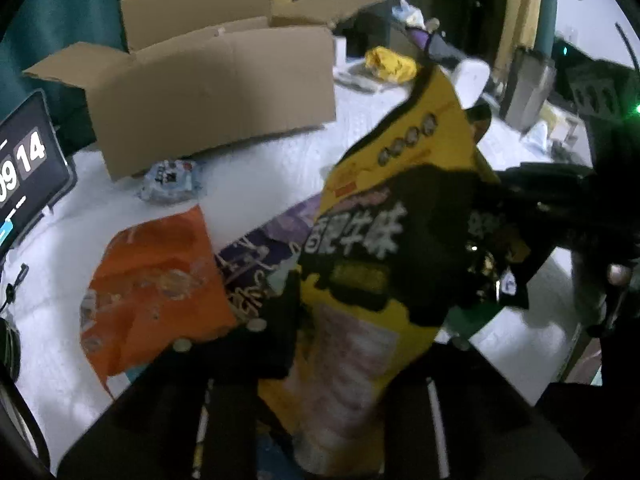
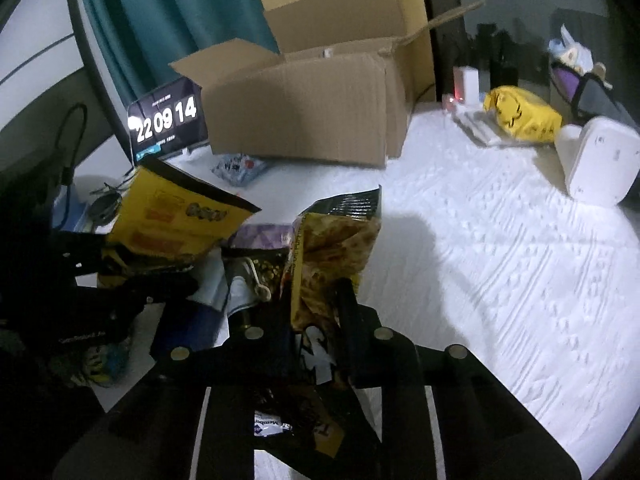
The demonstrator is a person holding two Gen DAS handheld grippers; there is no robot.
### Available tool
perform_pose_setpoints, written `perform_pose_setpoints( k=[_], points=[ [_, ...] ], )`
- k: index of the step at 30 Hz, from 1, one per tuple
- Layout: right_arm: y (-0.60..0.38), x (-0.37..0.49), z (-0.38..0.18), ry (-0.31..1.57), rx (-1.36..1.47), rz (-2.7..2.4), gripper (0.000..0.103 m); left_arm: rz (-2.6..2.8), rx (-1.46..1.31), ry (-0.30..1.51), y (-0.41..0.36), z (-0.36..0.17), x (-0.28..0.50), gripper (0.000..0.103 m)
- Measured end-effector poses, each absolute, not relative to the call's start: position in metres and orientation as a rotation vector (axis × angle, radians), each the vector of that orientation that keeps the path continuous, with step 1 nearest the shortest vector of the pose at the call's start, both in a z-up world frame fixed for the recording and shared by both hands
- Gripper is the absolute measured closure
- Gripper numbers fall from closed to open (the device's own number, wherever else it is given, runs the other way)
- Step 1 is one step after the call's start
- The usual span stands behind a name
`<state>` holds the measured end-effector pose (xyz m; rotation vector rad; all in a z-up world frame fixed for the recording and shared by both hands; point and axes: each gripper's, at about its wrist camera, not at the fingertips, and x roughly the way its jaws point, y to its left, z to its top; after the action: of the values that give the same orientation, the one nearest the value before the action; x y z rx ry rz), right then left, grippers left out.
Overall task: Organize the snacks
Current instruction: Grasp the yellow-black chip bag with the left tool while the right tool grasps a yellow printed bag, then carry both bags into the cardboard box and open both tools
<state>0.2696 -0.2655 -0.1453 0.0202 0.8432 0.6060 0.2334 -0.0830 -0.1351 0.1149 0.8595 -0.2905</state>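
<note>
My left gripper [image 1: 360, 344] is shut on a yellow and black snack bag [image 1: 384, 240], held upright above the white bed; it also shows in the right wrist view [image 2: 176, 216]. My right gripper [image 2: 316, 312] is shut on a smaller yellow and black patterned snack bag [image 2: 336, 236]. An orange snack bag [image 1: 156, 292] and a purple snack bag [image 1: 260, 256] lie on the bed below the left gripper. A small blue-white packet [image 1: 170, 180] lies in front of the open cardboard box [image 1: 212, 92], which also shows in the right wrist view [image 2: 304, 116].
A tablet clock [image 2: 166, 122] stands left of the box. A yellow bag [image 2: 520, 114] and a white device [image 2: 596, 160] lie at the bed's far right. Teal curtain [image 2: 168, 20] hangs behind. Cables [image 2: 68, 148] lie at the left edge.
</note>
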Motion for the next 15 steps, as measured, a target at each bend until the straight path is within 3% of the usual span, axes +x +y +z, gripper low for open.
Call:
perform_pose_setpoints(
  k=[15],
  points=[
    [-0.273, 0.288, -0.088, 0.71, -0.02, 0.57, 0.085, -0.317, 0.04, 0.703, -0.072, -0.086, 0.244, 0.084]
  ],
)
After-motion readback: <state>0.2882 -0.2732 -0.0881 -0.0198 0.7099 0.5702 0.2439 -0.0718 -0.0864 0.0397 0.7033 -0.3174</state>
